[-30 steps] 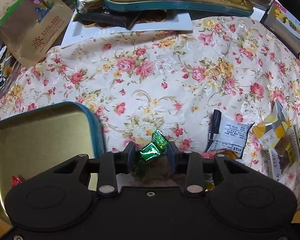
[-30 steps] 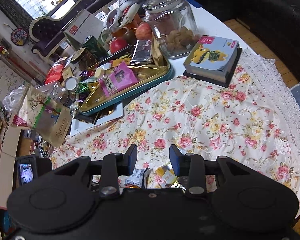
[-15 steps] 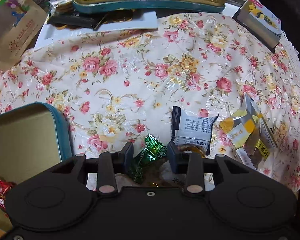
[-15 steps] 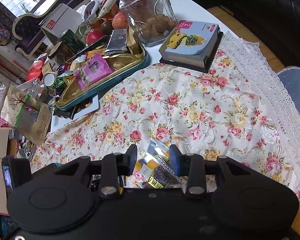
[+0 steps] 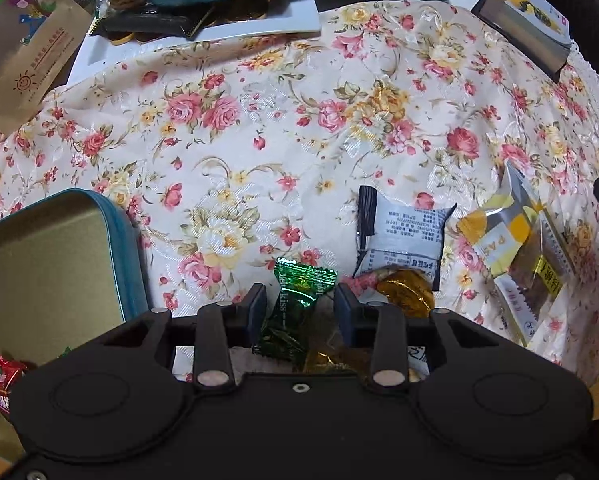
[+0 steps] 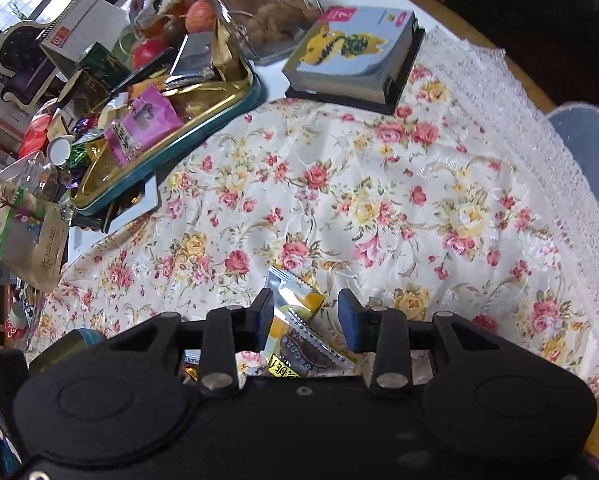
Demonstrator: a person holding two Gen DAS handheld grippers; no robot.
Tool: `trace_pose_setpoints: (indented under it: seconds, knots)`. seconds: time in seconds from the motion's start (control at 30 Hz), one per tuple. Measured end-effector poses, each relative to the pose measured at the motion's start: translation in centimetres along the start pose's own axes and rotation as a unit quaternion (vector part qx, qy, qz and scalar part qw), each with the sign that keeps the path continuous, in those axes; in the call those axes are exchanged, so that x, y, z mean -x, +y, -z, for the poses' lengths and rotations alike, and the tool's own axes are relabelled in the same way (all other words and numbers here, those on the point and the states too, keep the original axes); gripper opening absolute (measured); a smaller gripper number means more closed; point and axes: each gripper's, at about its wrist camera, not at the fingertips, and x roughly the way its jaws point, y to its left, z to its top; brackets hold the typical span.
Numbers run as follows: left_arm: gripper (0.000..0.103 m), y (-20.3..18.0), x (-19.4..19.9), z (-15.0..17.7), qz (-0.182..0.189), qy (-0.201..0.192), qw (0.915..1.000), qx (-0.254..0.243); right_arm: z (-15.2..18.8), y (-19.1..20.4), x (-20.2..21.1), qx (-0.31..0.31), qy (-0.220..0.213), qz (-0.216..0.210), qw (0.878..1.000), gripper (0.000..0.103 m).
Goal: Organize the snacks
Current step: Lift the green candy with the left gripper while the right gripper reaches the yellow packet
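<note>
Lowered since a second ago, the right gripper [image 6: 304, 314] straddles the yellow snack packet [image 6: 295, 312] on the floral cloth [image 6: 379, 200], jaws apart, while the left gripper [image 5: 300, 307] brackets the green candy [image 5: 299, 300], unclamped.

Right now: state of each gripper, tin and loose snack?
left gripper: open, straddling green candy
right gripper: open, over yellow packet
small tin: lidless, red snack inside
white packet: flat on cloth
gold candy: on cloth
</note>
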Motion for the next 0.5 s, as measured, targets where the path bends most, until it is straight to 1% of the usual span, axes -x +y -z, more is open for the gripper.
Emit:
trace_pose_setpoints:
  seconds: [0.13, 0.2, 0.23, 0.27, 0.4, 0.5]
  knots:
    - [0.044, -0.21, -0.19, -0.08, 0.003, 0.000, 1.0000, -0.005, -0.11, -0.14, -0.34, -0.013, -0.003, -0.001, 1.000, 0.039]
    - [0.036, -0.22, -0.31, -0.21, 0.005, -0.001, 1.0000, -0.008, -0.15, -0.17, -0.37, -0.015, -0.005, -0.003, 1.000, 0.039]
    - [0.027, -0.29, -0.30, -0.22, 0.005, -0.001, 1.0000, -0.007, -0.12, -0.17, -0.37, -0.016, -0.007, -0.003, 1.000, 0.039]
    - [0.025, -0.32, -0.29, -0.22, 0.005, 0.001, 1.0000, -0.005, -0.12, -0.16, -0.38, -0.016, -0.009, -0.001, 1.000, 0.039]
    - [0.025, -0.37, -0.31, -0.20, 0.008, 0.003, 1.0000, 0.001, 0.04, 0.10, -0.37, -0.010, -0.012, 0.012, 1.000, 0.039]
    - [0.025, -0.16, 0.03, -0.06, 0.006, 0.004, 0.9999, 0.010, 0.19, 0.20, -0.29, -0.006, -0.018, 0.012, 1.000, 0.039]
